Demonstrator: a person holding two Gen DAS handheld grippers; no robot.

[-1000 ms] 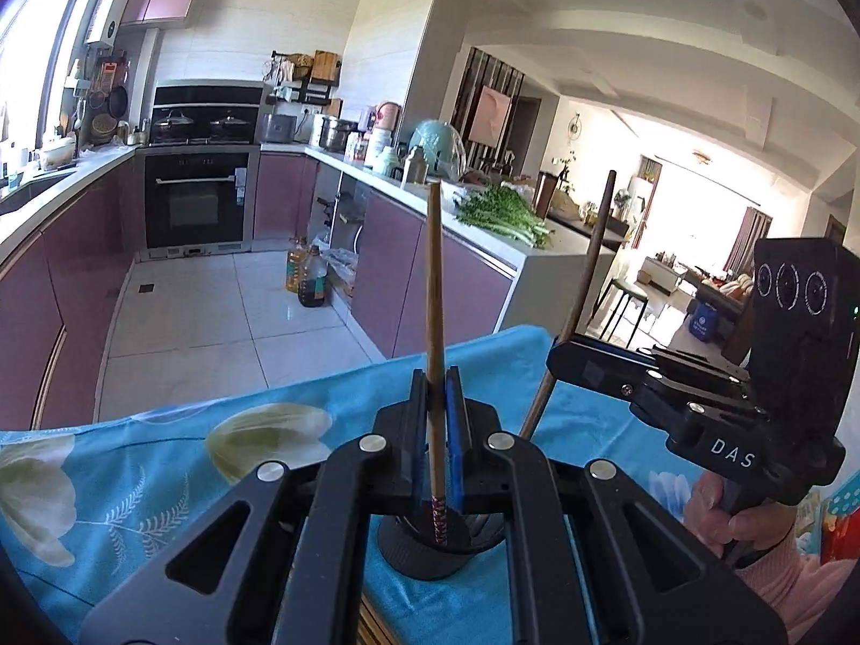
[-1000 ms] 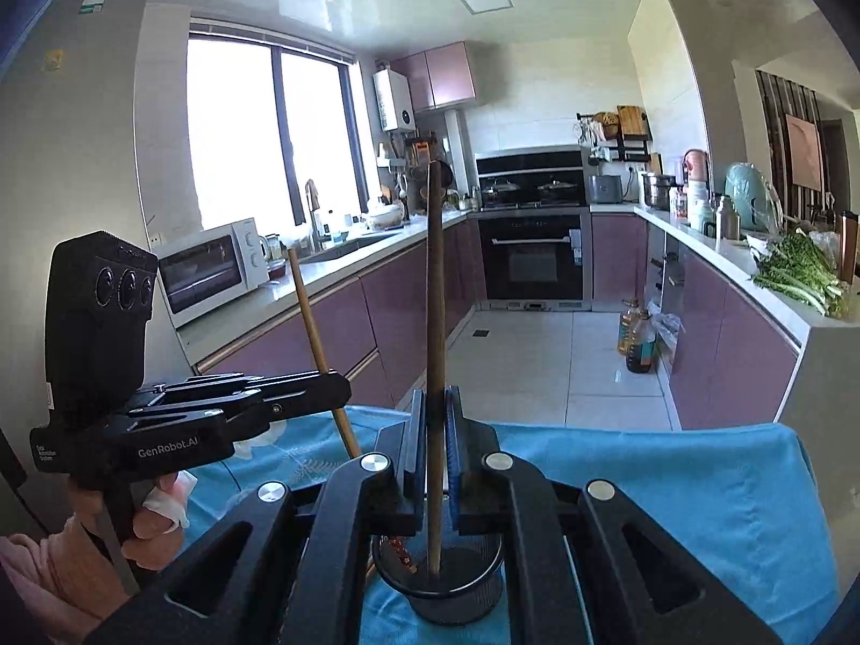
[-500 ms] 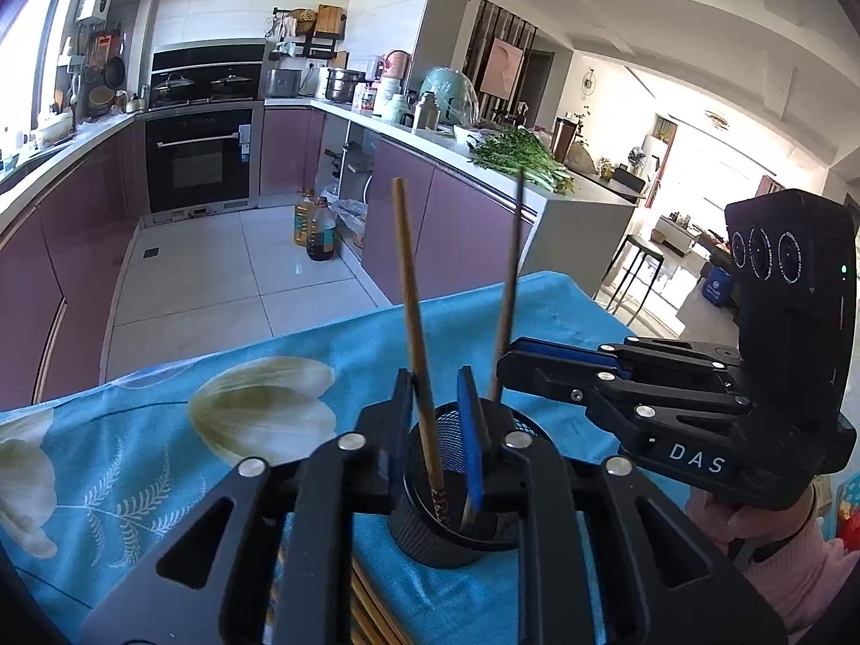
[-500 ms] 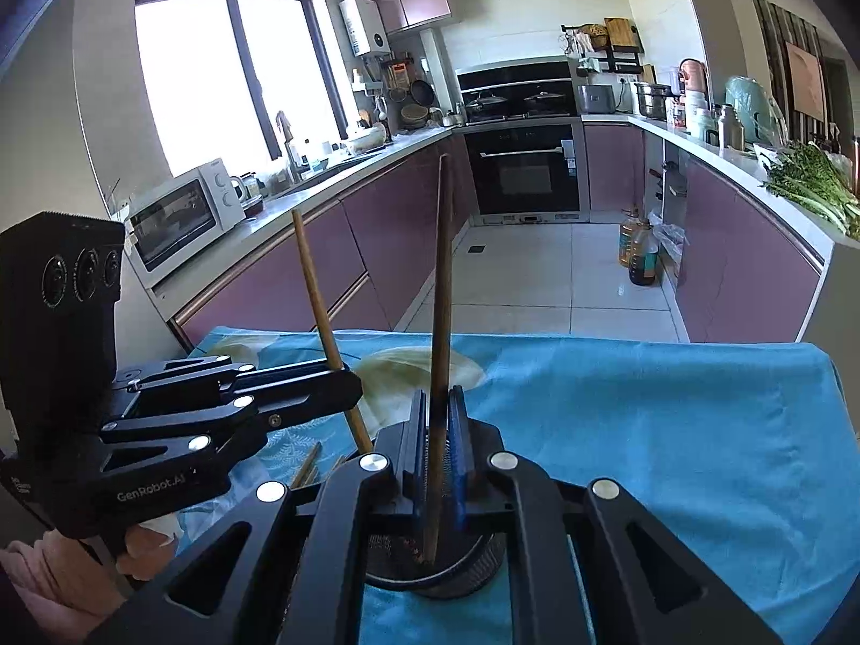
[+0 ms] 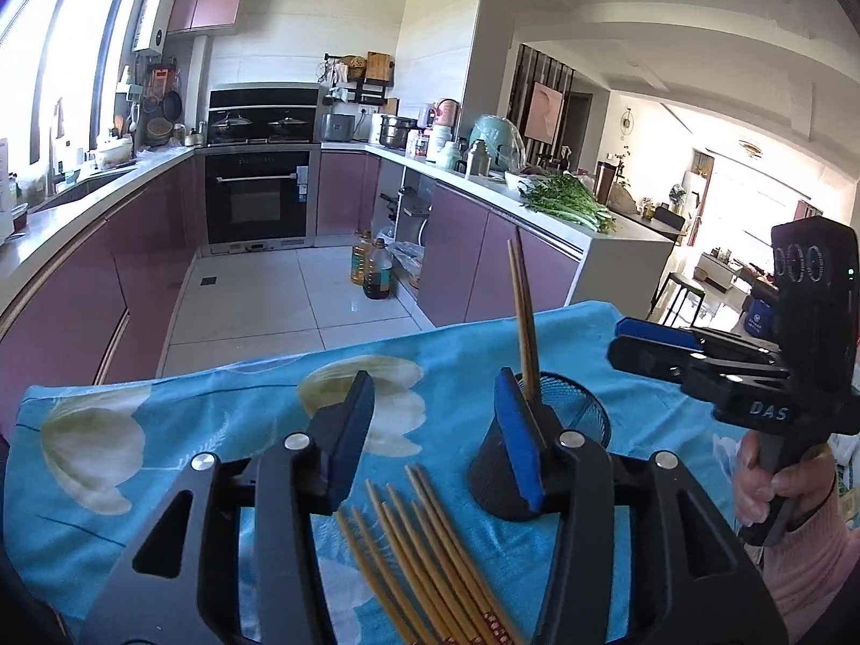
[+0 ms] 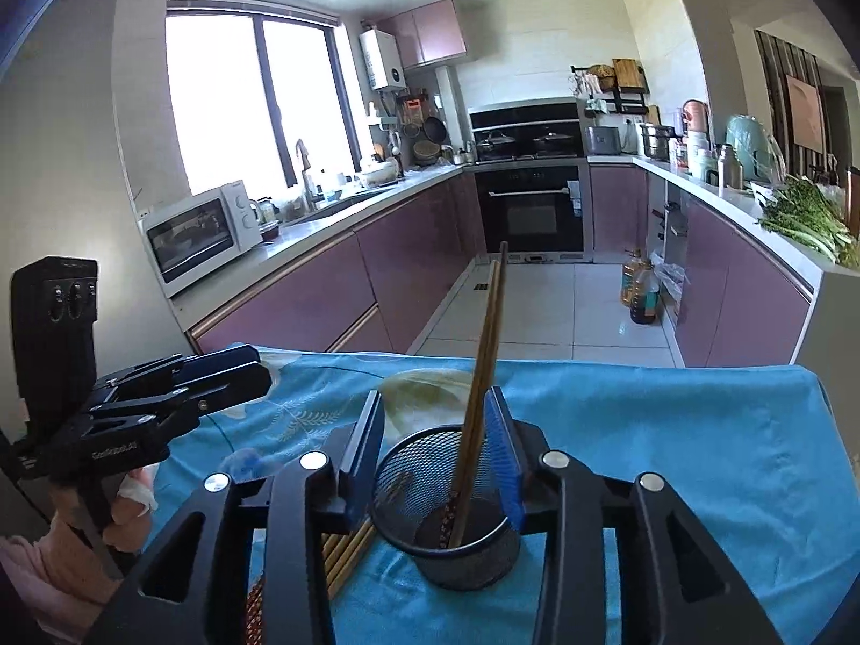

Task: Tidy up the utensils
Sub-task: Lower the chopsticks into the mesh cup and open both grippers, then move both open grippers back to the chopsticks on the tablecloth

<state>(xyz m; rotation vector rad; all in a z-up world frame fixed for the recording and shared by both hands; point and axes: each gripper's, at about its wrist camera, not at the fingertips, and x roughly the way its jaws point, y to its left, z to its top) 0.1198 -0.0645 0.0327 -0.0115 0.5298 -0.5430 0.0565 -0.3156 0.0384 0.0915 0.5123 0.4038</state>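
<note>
The counter under its blue flowered cloth carries the whole job: a black mesh cup standing upright, and a loose bundle of chopsticks lying flat just beside it. Two chopsticks already stand in the cup, leaning against its rim.

The step in hand looks like the release after a drop-off. The left hand-held gripper has just been opening; its blue pads stand apart with nothing between them, the cup behind its right pad. The right hand-held gripper has also just been opening; its pads stand apart on either side of the cup's mouth, and the standing chopsticks pass between them without being pressed.

Next, I judge, each hand has to drop to the flat bundle, single out one stick and close on it near one end, so it can be stood up and lowered into the cup without tipping it.

The left wrist view shows the flat bundle fanned out, which the right wrist view mostly hides behind its own frame. The right wrist view looks down into the cup and shows the sticks' patterned ends resting on its bottom.
</note>
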